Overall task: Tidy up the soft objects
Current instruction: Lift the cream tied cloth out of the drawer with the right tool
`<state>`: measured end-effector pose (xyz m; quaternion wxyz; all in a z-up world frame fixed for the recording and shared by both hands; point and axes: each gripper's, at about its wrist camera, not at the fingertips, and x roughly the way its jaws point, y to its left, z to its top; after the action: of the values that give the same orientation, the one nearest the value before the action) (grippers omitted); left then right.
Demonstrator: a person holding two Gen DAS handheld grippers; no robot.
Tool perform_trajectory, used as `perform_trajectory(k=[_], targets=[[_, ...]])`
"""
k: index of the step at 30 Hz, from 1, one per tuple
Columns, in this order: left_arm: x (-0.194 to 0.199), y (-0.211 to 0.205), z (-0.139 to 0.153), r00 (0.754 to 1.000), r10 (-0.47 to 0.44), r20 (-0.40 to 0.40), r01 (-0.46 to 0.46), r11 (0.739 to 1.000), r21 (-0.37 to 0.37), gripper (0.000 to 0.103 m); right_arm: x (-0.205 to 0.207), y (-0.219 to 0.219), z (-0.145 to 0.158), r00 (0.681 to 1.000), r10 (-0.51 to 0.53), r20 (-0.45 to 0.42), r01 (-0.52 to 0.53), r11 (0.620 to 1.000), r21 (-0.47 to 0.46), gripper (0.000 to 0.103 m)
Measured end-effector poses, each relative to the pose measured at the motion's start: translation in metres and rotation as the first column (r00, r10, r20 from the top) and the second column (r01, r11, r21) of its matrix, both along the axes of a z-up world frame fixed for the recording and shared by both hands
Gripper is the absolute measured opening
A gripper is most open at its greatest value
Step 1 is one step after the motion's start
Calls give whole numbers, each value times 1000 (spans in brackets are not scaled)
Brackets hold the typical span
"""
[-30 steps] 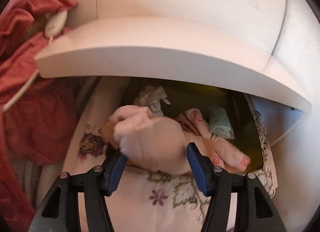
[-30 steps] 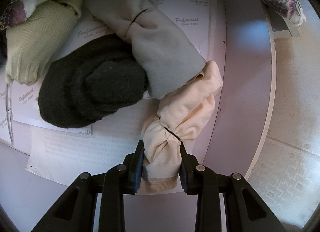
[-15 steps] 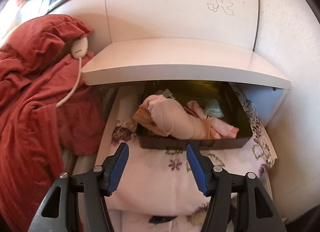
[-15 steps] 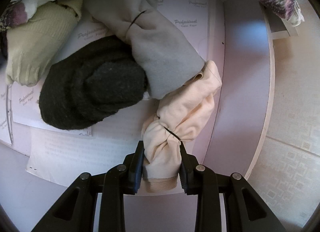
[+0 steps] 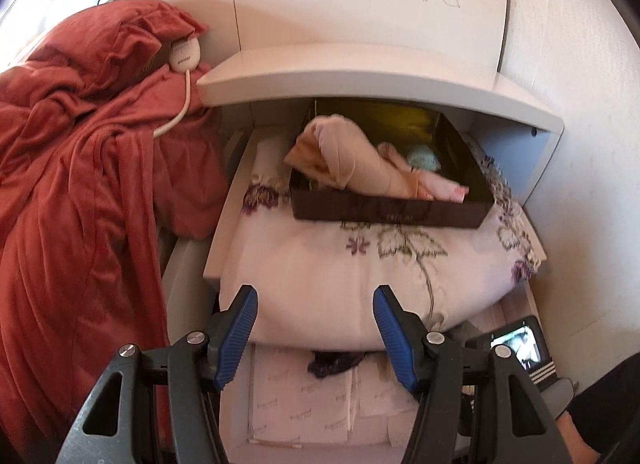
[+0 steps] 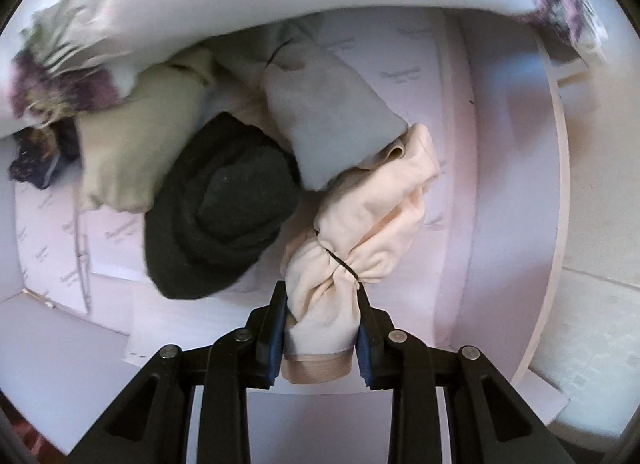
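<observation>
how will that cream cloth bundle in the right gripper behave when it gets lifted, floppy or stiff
Probably floppy: the cream bundle is wrinkled soft fabric, so the free end would likely droop below the right gripper. The thin black band cinching it should keep it from unrolling. It looks light, and its top touches the grey bundle, which it may nudge.

A cream cloth bundle (image 6: 360,232), cinched by a black band, is clamped at its cuffed end. Beside it lie a dark knitted bundle (image 6: 224,220), a grey bundle (image 6: 332,120) and a pale green one (image 6: 136,152). A pink bundle (image 5: 360,162) is seen lying in a dark tray (image 5: 384,214).
</observation>
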<state>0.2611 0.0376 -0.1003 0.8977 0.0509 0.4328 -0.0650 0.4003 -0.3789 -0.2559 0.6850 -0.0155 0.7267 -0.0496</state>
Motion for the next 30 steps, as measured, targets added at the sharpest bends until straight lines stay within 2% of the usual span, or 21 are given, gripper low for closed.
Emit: perform_trajectory(k=[8,14,24,30], targets=[[-12,5,-9,1000,12,-25,-12,1000,10,61,-5,7,4,1000,-3,11,3,1000,10,30],[-28,7,-3,1000,13,-8,-13,1000,4,61,-7,-8,-1,1000,-1,11,1,1000,16,30],[-48,10,14,1000,5,30,-5,1000,-6,61,-5,3,-14,1000,24,-1,-24,1000,-2,30],[-56,9,14,1000,-10,19,10,1000,-17,61,-9,6,-13,1000,23,11,-23,1000,-6,30]])
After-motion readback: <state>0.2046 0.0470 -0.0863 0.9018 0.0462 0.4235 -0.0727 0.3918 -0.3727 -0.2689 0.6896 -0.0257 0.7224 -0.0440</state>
